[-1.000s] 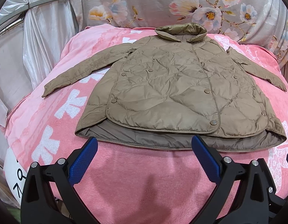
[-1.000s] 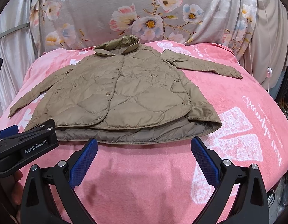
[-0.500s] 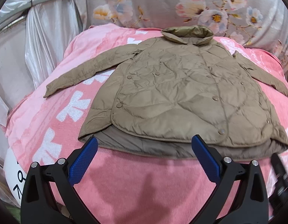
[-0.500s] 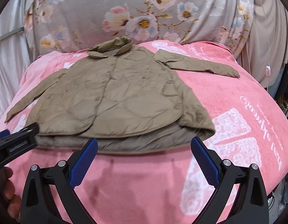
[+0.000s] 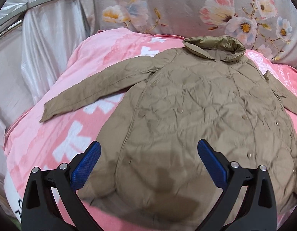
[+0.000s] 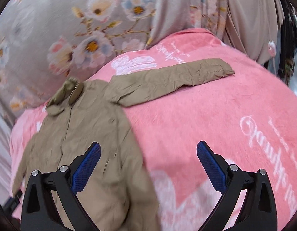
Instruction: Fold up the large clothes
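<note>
A tan quilted coat point(image 5: 196, 119) lies flat and buttoned on a pink blanket point(image 5: 58, 134), collar point(image 5: 215, 48) at the far end. Its left sleeve point(image 5: 98, 90) stretches out toward the left edge. In the right wrist view the coat point(image 6: 86, 144) sits at lower left and its right sleeve point(image 6: 171, 80) reaches out to the right. My left gripper point(image 5: 148, 163) hangs open above the coat's lower front, nothing between its blue pads. My right gripper point(image 6: 148, 163) is open over the coat's right side edge and the blanket point(image 6: 215, 119), holding nothing.
A grey floral cloth point(image 5: 186, 5) hangs behind the bed. Silvery plastic sheeting point(image 5: 42, 44) with a metal rail stands to the left. Beige curtain point(image 6: 250, 19) and dark clutter lie off the bed's right side. The blanket drops away at both side edges.
Both grippers moved forward over the coat. The left one now hovers above its lower front; the right swung rightward, so the right sleeve fills its view, blurred by motion.
</note>
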Action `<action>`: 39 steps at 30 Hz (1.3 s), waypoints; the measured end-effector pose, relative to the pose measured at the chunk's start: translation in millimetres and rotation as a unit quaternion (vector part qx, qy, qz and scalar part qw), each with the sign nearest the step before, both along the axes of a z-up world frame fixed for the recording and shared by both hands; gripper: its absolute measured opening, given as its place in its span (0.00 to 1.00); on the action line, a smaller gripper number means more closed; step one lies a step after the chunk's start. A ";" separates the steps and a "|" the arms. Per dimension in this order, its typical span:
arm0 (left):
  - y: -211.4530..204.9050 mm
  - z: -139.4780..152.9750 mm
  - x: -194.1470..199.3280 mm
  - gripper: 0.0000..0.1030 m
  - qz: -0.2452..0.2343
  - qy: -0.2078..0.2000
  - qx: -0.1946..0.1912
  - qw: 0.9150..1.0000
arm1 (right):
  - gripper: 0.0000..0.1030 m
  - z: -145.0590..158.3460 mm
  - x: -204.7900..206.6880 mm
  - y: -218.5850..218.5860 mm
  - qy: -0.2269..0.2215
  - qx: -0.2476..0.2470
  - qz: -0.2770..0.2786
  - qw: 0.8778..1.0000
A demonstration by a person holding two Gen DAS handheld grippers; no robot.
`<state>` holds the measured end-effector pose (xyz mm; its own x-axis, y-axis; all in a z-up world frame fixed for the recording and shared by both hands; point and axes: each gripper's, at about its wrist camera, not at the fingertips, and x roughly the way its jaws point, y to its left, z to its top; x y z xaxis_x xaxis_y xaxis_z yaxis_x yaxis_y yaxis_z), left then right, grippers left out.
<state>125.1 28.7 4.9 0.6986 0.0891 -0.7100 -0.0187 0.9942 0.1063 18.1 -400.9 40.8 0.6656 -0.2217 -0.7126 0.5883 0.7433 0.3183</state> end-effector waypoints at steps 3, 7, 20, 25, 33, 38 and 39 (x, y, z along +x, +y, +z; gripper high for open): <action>-2.8 -3.8 18.6 0.96 -0.003 0.006 -0.011 1.000 | 0.95 -18.7 26.5 -53.8 -0.008 0.044 -0.035 0.998; -7.8 -11.9 42.9 0.96 0.001 0.017 -0.019 1.000 | 0.95 -35.1 57.3 -113.7 -0.013 0.068 -0.081 0.994; -34.7 -34.1 78.3 0.95 -0.025 0.039 -0.025 0.999 | 0.93 -94.9 101.6 -210.6 -0.024 0.111 -0.185 0.976; -36.2 -34.2 84.1 0.95 -0.027 0.039 -0.029 0.998 | 0.20 -86.8 110.2 -214.3 -0.038 0.111 -0.182 0.976; -23.0 -24.1 89.2 0.96 0.000 0.023 -0.023 0.999 | 0.08 31.8 155.9 -95.0 -0.108 -0.043 -0.001 0.993; -2.2 -19.9 90.4 0.96 0.029 0.023 -0.035 0.999 | 0.08 75.1 196.0 37.0 -0.122 -0.114 0.163 0.972; 1.3 -19.3 89.3 0.96 0.033 0.022 -0.036 0.999 | 0.08 76.9 200.4 58.4 -0.122 -0.119 0.186 0.968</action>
<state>214.3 30.0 -14.4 0.6611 0.0814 -0.7458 -0.0804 0.9961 0.0374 218.5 -342.5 117.8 0.8727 -0.0737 -0.4826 0.1958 0.9584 0.2078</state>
